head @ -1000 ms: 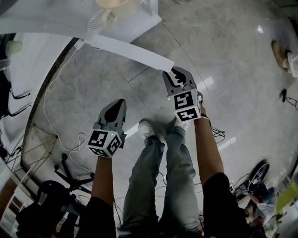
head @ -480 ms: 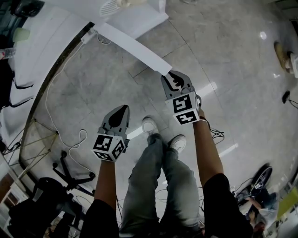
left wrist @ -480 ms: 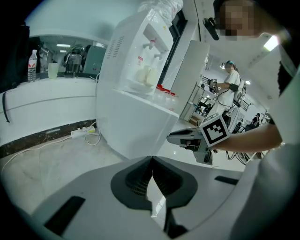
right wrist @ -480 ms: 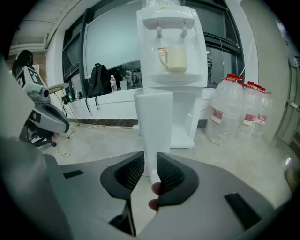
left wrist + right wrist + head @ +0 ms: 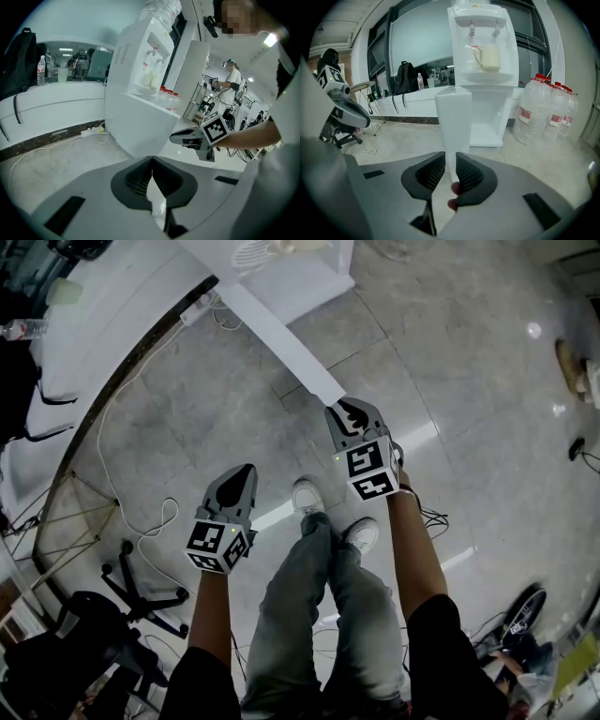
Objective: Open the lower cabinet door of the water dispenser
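inventory, as we find it:
tall white water dispenser (image 5: pixel 480 70), standing on the pale marbled tile floor (image 5: pixel 187 418); its narrow white lower cabinet door (image 5: pixel 281 341) is swung wide open and reaches out towards us, with the open compartment showing behind it in the right gripper view;
right gripper (image 5: pixel 349 412): fingers clenched on the free edge of that door, which we see edge-on and upright between them;
left gripper (image 5: pixel 245 471): fingers pressed together with nothing between them, held over the floor, well apart from the door and to its left;
clear plastic water bottles with red caps (image 5: pixel 543 108), grouped on the floor just right of the dispenser;
white power strip (image 5: pixel 192 310), lying with its cable along the dark skirting;
black backpack (image 5: pixel 405 75), on the long white counter (image 5: pixel 51 101);
white sneakers (image 5: pixel 305 495) of the person, on the floor below the grippers
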Demonstrator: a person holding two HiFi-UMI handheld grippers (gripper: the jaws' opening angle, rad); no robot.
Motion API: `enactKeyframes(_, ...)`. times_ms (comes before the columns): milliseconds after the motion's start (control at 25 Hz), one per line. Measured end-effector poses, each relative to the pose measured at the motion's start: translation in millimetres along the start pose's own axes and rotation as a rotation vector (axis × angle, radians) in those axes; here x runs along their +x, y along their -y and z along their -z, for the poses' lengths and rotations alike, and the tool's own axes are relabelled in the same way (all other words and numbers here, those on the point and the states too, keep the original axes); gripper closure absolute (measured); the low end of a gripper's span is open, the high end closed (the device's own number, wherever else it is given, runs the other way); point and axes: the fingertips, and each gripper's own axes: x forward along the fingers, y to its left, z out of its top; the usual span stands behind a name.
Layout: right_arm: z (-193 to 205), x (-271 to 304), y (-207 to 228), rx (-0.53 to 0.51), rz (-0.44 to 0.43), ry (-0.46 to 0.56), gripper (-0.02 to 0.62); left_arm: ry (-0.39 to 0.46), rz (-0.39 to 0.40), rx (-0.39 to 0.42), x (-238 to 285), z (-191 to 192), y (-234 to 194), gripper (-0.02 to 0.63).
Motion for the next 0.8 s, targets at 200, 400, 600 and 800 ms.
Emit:
enactKeyframes(200, -1, 1, -14, 0.003, -0.029, -0.003, 0.518, -0.001, -0.016, -0.01, -9, 1, -6, 0.595)
enactKeyframes(400, -2, 3, -29, -0.002, -0.061, -0.01, 0.525, 0.0, -0.003, -0.001, -7, -2, 4, 0.595)
enactKeyframes(600, 0, 8, -45, -0.015, -0.096, -0.025, 0.534, -0.01, 0.0, 0.003, -11, 0, 6, 0.595)
enactKeyframes(800, -2, 9, -57, -0.013, -0.124, -0.027, 0.534, -0.03, -0.005, 0.004, -19, 5, 5, 0.595)
